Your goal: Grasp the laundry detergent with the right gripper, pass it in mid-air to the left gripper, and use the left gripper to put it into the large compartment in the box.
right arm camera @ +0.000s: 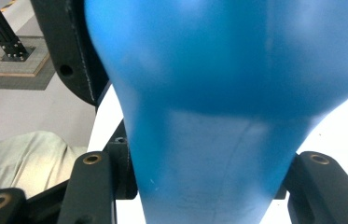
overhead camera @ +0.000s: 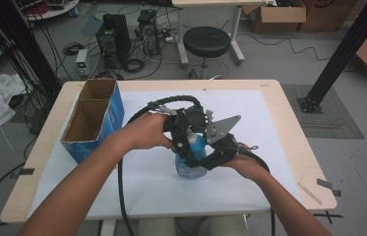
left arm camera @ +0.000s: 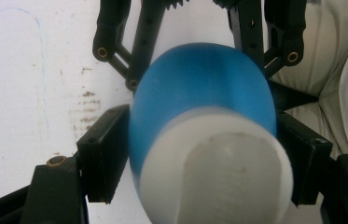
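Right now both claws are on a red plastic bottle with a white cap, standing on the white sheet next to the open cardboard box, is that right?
Not quite: the plastic bottle is blue, not red, as the left gripper view shows. The rest holds: it has a white cap, the left claw and right claw are both on it, and it stands on the white sheet near the open cardboard box.

smooth blue plastic bottle [left arm camera: 199, 88]; matt white cap [left arm camera: 218, 172]; cardboard box [overhead camera: 92, 120]
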A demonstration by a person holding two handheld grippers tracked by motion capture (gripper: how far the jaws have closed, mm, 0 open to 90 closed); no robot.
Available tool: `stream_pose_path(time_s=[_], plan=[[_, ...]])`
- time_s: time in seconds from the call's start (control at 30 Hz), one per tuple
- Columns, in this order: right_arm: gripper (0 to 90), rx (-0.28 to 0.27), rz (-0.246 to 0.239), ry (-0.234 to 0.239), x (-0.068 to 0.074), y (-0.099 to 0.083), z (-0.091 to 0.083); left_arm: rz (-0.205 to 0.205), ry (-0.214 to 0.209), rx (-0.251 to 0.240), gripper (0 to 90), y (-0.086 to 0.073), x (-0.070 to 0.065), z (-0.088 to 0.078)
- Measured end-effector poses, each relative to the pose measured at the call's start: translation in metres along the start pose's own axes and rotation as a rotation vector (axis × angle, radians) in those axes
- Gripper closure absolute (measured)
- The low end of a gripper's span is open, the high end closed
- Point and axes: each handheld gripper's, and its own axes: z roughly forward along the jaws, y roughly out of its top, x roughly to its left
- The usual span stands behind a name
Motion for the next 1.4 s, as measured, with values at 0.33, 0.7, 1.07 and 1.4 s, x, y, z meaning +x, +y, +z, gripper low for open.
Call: stream_pose_path(time_s=[0.33,0.7,1.07,1.4], plan=[[45.2,0.001,-0.001,0.001,0.000,0.000,0.000,-0.004,0.000,-0.001,30.4,0.000,0.000,0.000],[45.2,0.001,-0.002,0.003,0.001,0.000,0.000,-0.002,0.000,-0.011,33.1,0.000,0.001,0.000],[45.2,-0.003,-0.003,0.004,0.000,0.000,0.000,0.013,-0.002,-0.021,37.5,-0.001,-0.001,-0.001],[18.3,-0.011,0.143,-0.043,-0.009,-0.011,-0.014,-0.053,0.041,-0.005,37.9,-0.007,0.000,-0.007]])
